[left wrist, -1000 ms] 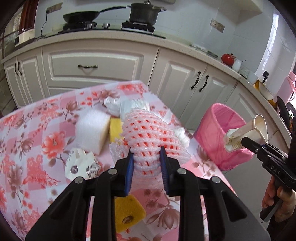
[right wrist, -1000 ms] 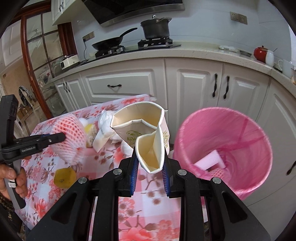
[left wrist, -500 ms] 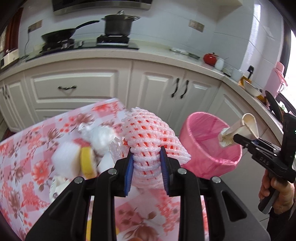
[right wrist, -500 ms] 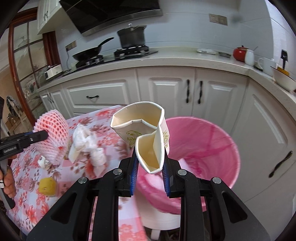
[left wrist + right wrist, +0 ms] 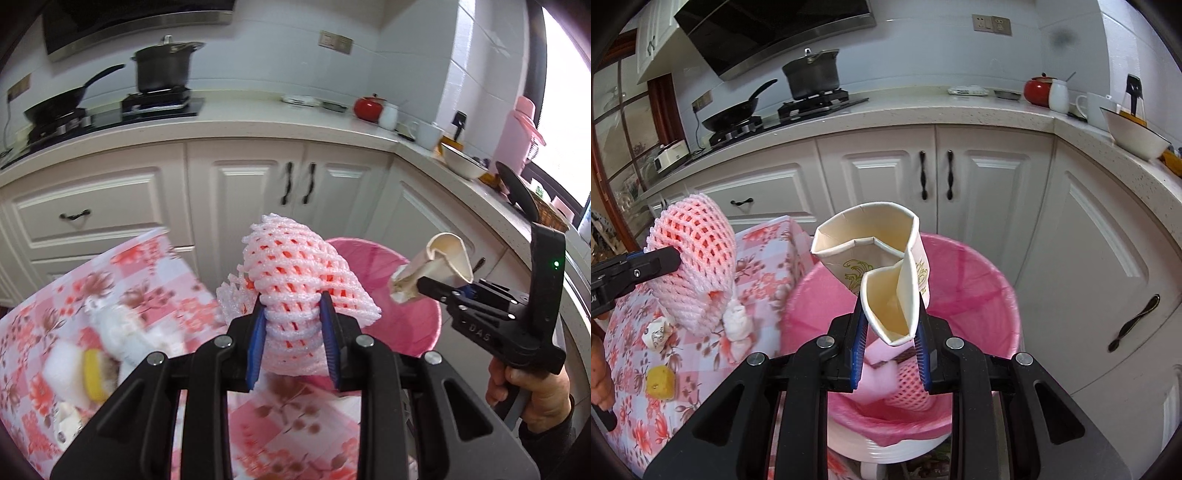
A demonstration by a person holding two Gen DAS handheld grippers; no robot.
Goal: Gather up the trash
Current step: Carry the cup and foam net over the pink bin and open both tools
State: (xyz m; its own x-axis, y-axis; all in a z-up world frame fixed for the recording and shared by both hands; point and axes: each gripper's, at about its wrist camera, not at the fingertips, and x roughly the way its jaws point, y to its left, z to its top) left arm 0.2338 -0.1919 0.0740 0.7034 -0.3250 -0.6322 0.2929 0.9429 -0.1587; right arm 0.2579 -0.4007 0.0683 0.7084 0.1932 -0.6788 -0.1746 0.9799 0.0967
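Note:
My left gripper (image 5: pixel 291 314) is shut on a pink foam fruit net (image 5: pixel 295 273), held in the air past the table's corner, in front of the pink-lined bin (image 5: pixel 417 325). My right gripper (image 5: pixel 890 317) is shut on a crushed paper cup (image 5: pixel 875 258) and hangs over the bin (image 5: pixel 982 284). The left wrist view shows the cup (image 5: pixel 432 266) in the right gripper (image 5: pixel 415 286) above the bin's right rim. From the right wrist, the net (image 5: pixel 690 258) shows at the left, over the table. A pink foam block (image 5: pixel 875 376) and another net (image 5: pixel 912 384) lie inside the bin.
The table (image 5: pixel 129 280) has a pink flowered cloth with a white wad (image 5: pixel 122 332), a yellow sponge (image 5: pixel 94 373), a yellow piece (image 5: pixel 659 380) and a small crumpled cup (image 5: pixel 657 332). White cabinets (image 5: pixel 997 192) and a counter run behind and to the right of the bin.
Both grippers have swung from the table side toward the bin. The cup now hangs over the bin's opening. The net has left the table and come close to the bin. Both grips are unchanged.

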